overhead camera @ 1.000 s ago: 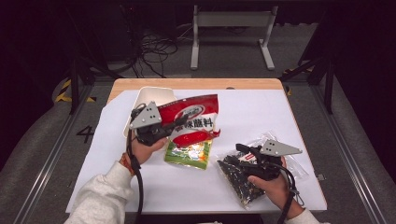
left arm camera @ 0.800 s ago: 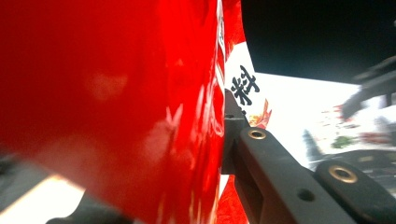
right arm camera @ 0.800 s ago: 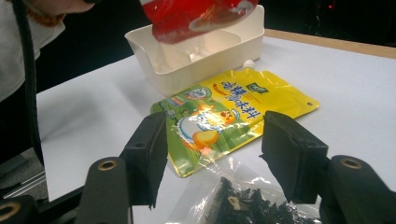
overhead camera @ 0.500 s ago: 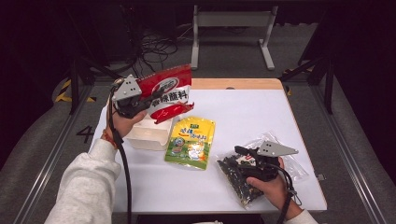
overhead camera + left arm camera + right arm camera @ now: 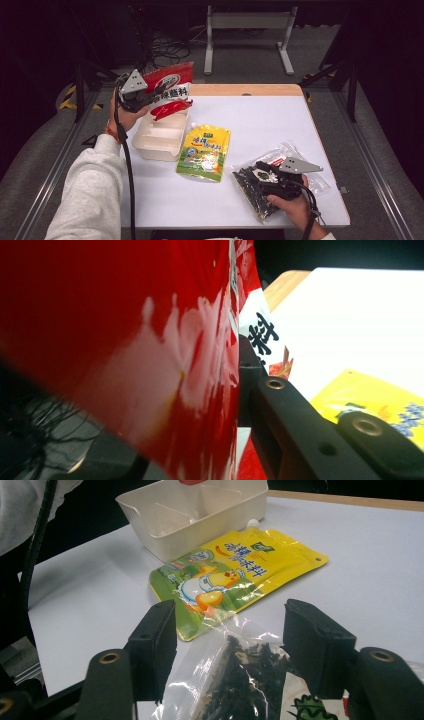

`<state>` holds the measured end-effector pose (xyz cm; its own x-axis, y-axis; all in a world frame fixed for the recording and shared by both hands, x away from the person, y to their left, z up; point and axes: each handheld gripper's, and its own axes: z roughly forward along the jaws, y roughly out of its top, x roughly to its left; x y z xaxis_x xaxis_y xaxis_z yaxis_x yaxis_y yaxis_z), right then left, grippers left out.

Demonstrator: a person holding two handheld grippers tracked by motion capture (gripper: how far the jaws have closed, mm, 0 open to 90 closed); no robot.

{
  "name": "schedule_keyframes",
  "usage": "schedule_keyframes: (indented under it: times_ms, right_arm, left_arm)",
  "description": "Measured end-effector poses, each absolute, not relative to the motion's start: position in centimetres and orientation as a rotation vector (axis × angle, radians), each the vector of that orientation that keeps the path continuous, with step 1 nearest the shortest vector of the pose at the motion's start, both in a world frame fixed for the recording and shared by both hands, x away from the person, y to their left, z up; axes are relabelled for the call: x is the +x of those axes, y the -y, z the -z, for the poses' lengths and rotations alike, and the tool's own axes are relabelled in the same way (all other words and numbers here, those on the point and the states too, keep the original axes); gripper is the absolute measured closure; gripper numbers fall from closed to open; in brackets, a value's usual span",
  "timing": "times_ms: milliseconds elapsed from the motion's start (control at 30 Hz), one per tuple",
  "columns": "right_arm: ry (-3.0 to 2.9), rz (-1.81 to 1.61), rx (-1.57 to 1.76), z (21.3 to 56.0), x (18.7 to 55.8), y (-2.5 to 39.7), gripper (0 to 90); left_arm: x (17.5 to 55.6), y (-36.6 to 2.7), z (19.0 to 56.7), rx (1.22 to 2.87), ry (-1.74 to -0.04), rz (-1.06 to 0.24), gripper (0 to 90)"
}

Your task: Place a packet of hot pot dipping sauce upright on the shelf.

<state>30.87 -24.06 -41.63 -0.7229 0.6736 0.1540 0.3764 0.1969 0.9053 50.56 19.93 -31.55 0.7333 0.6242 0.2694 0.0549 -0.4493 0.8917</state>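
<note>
The white bench stands in a dark room. Left tongs hold a red bag; right tongs are wide over a clear bag.

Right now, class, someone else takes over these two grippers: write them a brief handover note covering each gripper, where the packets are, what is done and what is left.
Left gripper: shut on the red packet, held in the air above the far end of the white bin.
Right gripper: open, jaws either side of the clear bag of dried bits lying on the table.
Yellow pouch: flat on the table beside the bin.
Done: nothing is in the bin.
Left: probably lower the red packet in, then the others.
</note>
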Motion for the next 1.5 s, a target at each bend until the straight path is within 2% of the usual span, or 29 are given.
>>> schedule_keyframes:
  times_ms: [367,567,733,767,867,967,1200,1300,1433,1500]
  right_arm:
    - [-2.192,-1.513,1.022,42.0,30.2,24.4,37.7]
    - [-2.195,-1.511,1.032,42.1,30.3,24.5,37.2]
    - [-2.203,-1.511,1.028,42.2,30.3,24.4,36.2]
    - [-2.205,-1.512,1.032,42.2,30.3,24.4,35.9]
    - [-2.209,-1.509,1.028,42.2,30.3,24.4,35.4]
    - [-2.219,-1.507,1.026,42.2,30.3,24.4,34.8]
    - [-2.236,-1.505,1.014,42.2,30.3,24.1,34.3]
    - [-2.249,-1.501,1.018,42.4,30.4,24.0,33.8]
    - [-2.268,-1.497,1.018,42.5,30.4,23.9,33.4]
    - [-2.273,-1.499,1.014,42.6,30.4,23.8,33.1]
  left_arm:
    - [53.8,-19.3,32.3,2.049,-0.49,-0.781,90.0]
    - [54.8,-18.9,33.5,2.054,-0.508,-0.741,89.3]
    - [55.3,-18.9,34.5,2.073,-0.566,-0.715,77.6]
    - [55.3,-19.0,34.7,2.069,-0.587,-0.703,73.0]
    - [55.4,-19.3,35.3,2.091,-0.605,-0.686,72.7]
    - [55.4,-19.9,35.9,2.106,-0.635,-0.665,63.1]
    - [55.5,-20.7,37.3,2.12,-0.682,-0.63,63.1]
    - [55.3,-20.8,37.9,2.163,-0.683,-0.631,80.0]
    - [55.1,-21.4,38.1,2.145,-0.695,-0.571,82.3]
    - [55.1,-21.6,38.4,2.145,-0.704,-0.545,78.1]
